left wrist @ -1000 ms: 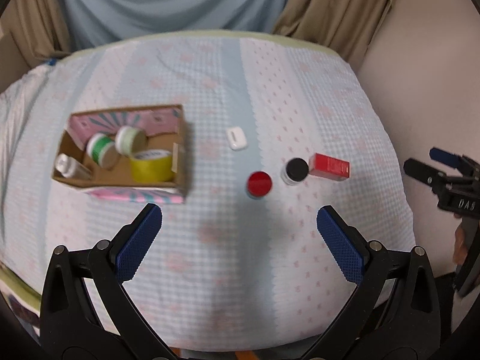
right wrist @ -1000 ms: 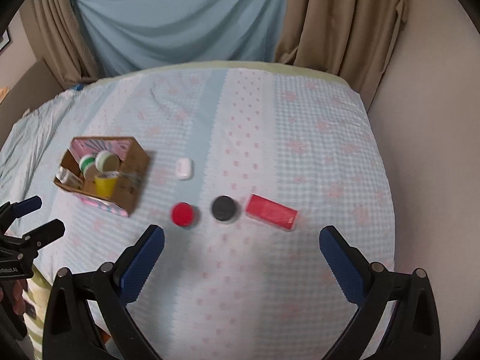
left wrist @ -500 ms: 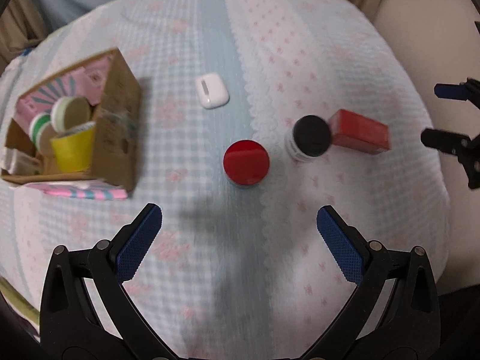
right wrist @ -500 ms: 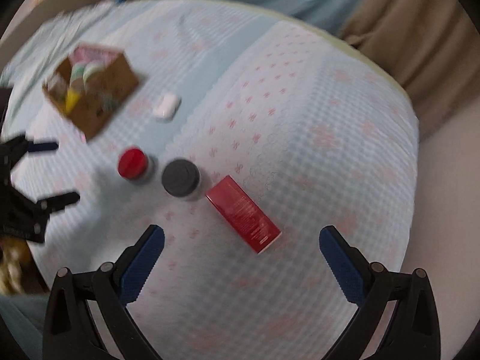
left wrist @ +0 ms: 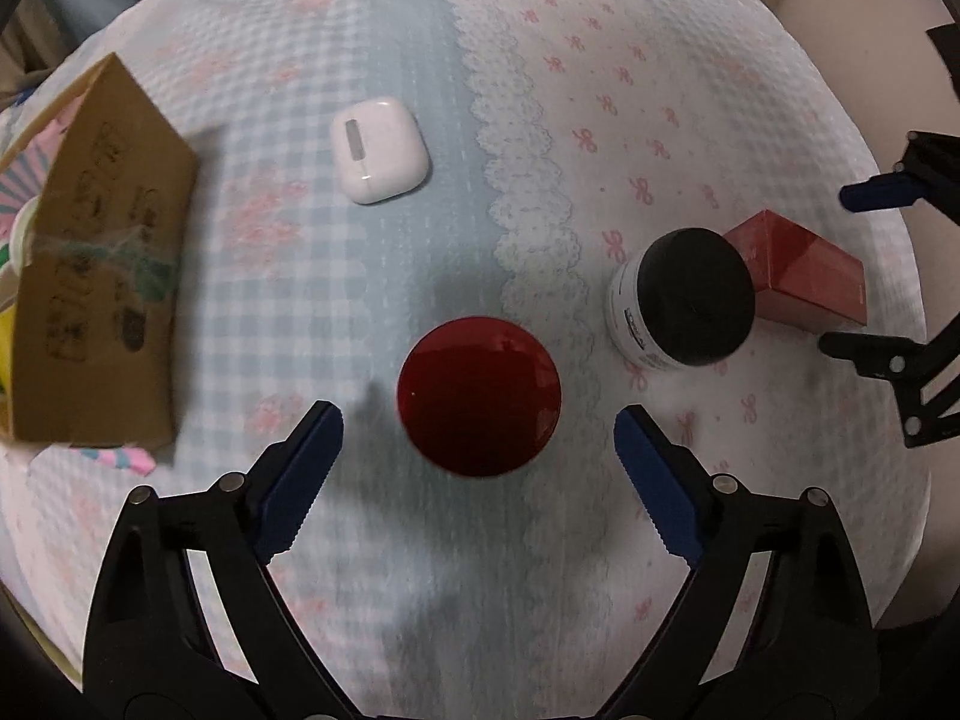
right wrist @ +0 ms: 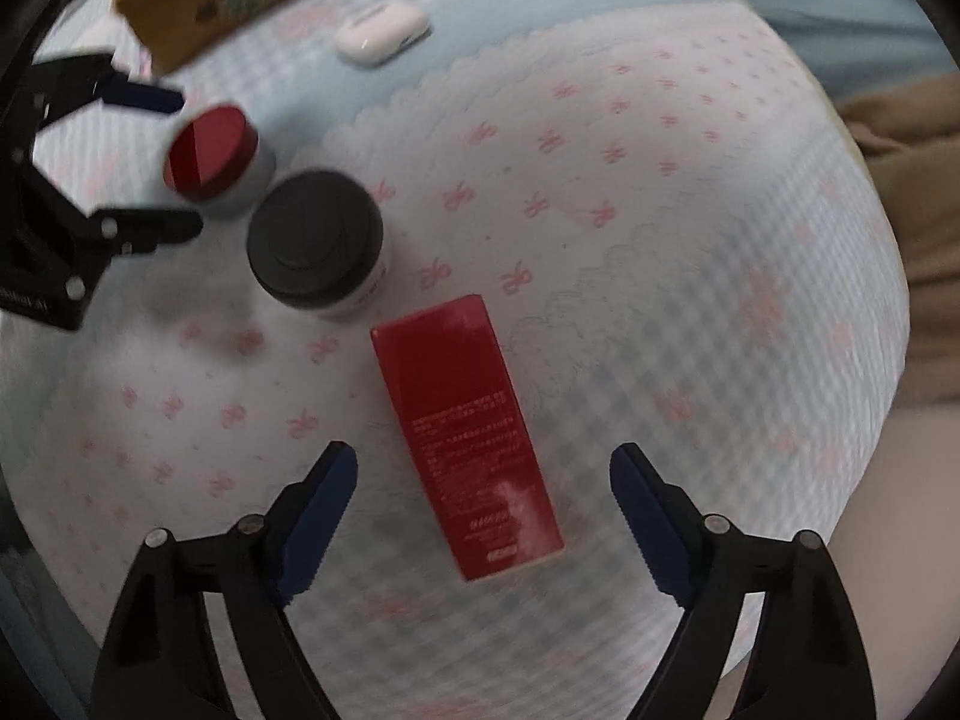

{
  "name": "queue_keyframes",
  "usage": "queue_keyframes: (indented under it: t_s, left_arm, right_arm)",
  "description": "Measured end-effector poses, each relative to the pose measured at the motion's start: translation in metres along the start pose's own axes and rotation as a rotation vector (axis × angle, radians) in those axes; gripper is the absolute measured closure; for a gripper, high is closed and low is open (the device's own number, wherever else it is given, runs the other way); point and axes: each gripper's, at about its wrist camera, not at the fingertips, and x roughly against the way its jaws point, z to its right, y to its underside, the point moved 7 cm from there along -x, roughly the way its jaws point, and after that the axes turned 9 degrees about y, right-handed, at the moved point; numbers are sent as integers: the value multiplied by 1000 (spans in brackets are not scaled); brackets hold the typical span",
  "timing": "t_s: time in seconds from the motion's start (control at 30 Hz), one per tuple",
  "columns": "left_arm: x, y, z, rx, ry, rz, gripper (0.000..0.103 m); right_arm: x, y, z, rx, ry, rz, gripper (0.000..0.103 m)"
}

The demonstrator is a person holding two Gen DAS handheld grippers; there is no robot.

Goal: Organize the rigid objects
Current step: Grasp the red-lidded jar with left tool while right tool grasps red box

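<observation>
Two jars [left wrist: 479, 396], one red box [right wrist: 468, 438], one case [left wrist: 380, 149]

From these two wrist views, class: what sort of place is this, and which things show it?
Probably a bedroom at home: a soft surface under a quilted floral bedspread, curtains behind, and personal items such as a white earbud case and a black-lidded cream jar.

Left gripper [left wrist: 478, 420] with jaws spread wide, angled down. Right gripper [right wrist: 483, 467] likewise spread wide, to its right.
</observation>
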Motion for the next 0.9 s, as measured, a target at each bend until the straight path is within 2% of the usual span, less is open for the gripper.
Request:
queue_keyframes:
  t_s: [0.1,0.13,0.17,0.2,0.33,0.47,0.6,0.9]
  left_arm:
    - [-7,-3,-2,7,6,-3,14]
    - [-10,-4,-3,11,10,-3,19]
    - [-14,-5,-4,14,12,-9,30]
    - [-19,-5,-5,17,15,-22,36]
    - [-28,-4,-6,9,16,-35,51]
    - [-28,-5,-7,6,23,-19,52]
    - [-29,-7,-6,0,13,-13,52]
    - [-15,-8,-5,7,20,14,52]
  right_arm:
    - [-13,0,-1,48,-3,-30,30]
    - [-16,0,-1,60,-5,-34,33]
    - [-18,0,-1,69,-7,-36,34]
    - [-20,-1,0,76,-11,-40,37]
    - [-28,-1,-4,98,-27,-49,45]
    - [-32,-2,-12,117,-60,-57,61]
    - [-31,-1,-17,128,-36,-48,62]
    - [-29,1,1,19,-50,-54,62]
